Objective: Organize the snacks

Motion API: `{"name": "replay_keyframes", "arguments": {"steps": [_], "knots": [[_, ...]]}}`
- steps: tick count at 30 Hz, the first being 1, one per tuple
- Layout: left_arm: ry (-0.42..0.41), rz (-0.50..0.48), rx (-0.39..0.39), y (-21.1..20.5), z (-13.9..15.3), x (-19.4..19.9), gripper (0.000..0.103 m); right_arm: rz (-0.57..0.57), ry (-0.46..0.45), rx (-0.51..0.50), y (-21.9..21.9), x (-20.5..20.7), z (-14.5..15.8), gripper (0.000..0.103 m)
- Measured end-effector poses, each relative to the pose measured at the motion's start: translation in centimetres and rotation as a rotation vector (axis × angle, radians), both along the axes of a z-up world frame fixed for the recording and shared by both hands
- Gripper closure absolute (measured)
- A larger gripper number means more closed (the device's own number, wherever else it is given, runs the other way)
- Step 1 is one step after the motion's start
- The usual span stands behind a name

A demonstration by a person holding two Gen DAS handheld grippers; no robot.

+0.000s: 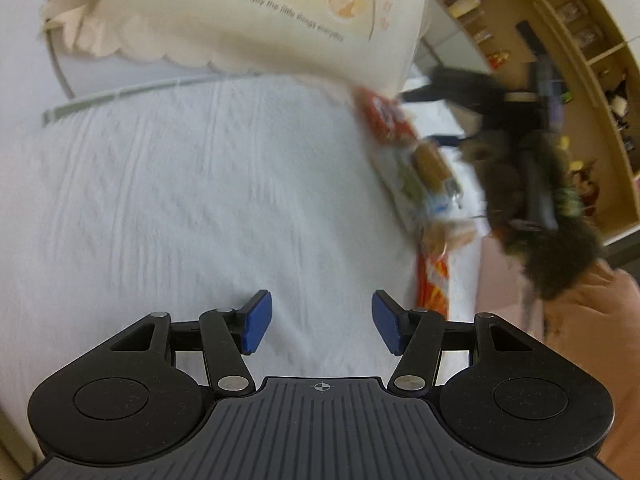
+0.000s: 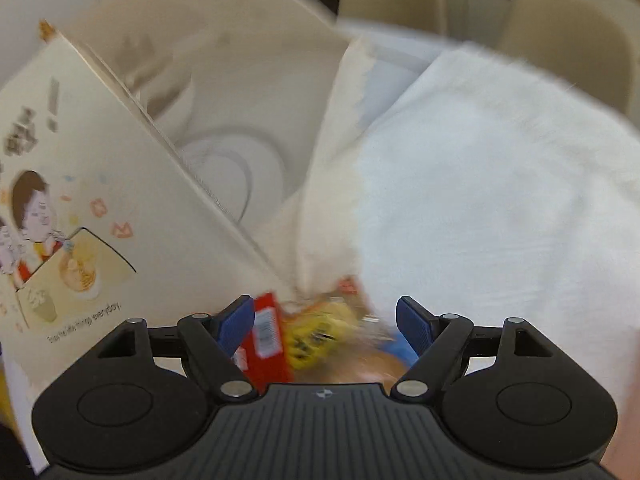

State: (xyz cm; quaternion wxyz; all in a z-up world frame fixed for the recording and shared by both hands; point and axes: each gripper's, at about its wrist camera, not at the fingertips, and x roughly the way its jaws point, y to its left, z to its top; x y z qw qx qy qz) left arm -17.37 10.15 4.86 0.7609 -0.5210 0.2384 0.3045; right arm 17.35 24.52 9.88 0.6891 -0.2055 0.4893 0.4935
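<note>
White textured cloth [image 1: 192, 200] over the desk, left hand-held gripper [image 1: 322, 322] spread above it with nothing between its pads, blurred snack packets [image 1: 424, 184] beside a cream cartoon-printed bag [image 1: 280, 28], right hand-held gripper [image 2: 325, 326] spread over red and yellow snack packets [image 2: 296, 336]

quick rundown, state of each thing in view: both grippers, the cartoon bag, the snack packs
left gripper: open, holds nothing, over the white cloth
right gripper: open, snack packs between its fingers, grip not clear
cartoon bag: mouth open, interior visible, nothing seen inside
snack packs: in a loose row on the cloth beside the bag, blurred
red pack: nearest the right gripper's left finger, contact unclear
</note>
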Motion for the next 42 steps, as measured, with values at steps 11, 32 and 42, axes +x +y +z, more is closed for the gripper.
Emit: {"name": "replay_keyframes", "arguments": {"steps": [11,32,42], "knots": [[0.000,-0.003,0.022,4.5,0.8,-0.1,0.042,0.336,0.115,-0.112,-3.8,-4.9,-0.9,0.057],[-0.013,-0.203,0.187,3.9,5.3,11.1,0.042,0.158,0.145,-0.016,-14.9,0.6,-0.1,0.037],[0.187,-0.340,0.324,4.0,7.2,23.0,0.042,0.124,0.086,0.016,-26.9,-0.3,1.4,0.038]]}}
